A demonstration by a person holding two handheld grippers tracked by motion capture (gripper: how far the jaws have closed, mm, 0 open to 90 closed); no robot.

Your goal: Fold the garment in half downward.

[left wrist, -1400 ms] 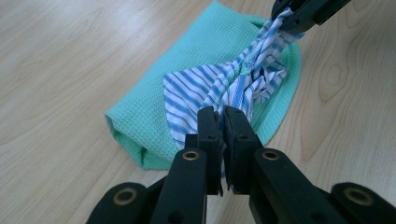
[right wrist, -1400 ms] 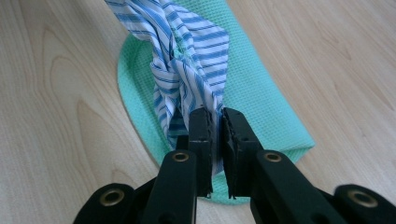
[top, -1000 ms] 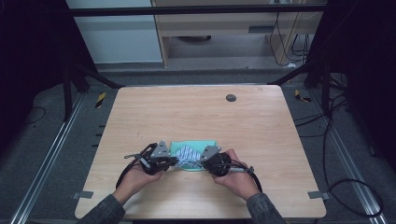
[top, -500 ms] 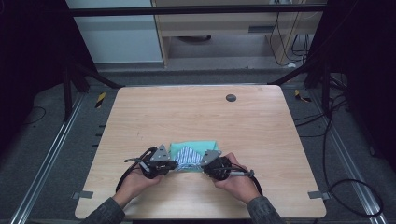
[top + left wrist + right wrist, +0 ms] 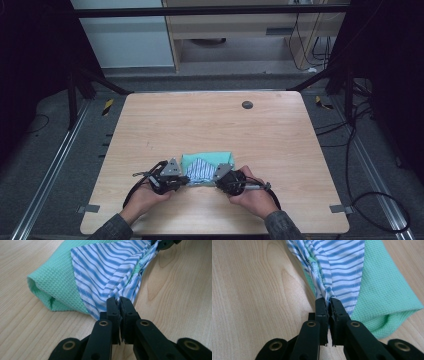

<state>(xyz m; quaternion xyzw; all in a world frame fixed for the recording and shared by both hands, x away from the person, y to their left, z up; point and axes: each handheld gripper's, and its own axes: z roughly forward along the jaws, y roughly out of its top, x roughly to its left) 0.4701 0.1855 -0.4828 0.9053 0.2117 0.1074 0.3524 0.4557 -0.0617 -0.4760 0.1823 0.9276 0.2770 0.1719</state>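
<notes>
1. Pale wood worktop point(image 5: 210, 125) carries a folded cloth bundle near its front edge: a green waffle-weave towel point(image 5: 207, 159) with a blue-striped cloth point(image 5: 200, 170) lying on top.
2. I have the left gripper point(image 5: 119, 302) with its jaws clamped on 1 near corner of the striped cloth.
3. I have the right gripper point(image 5: 327, 302) pinching the other near corner, jaws closed on fabric.
4. I judge both corners are secured for a fold or lift; next, both hands should rise together, keeping the edge taut.
</notes>
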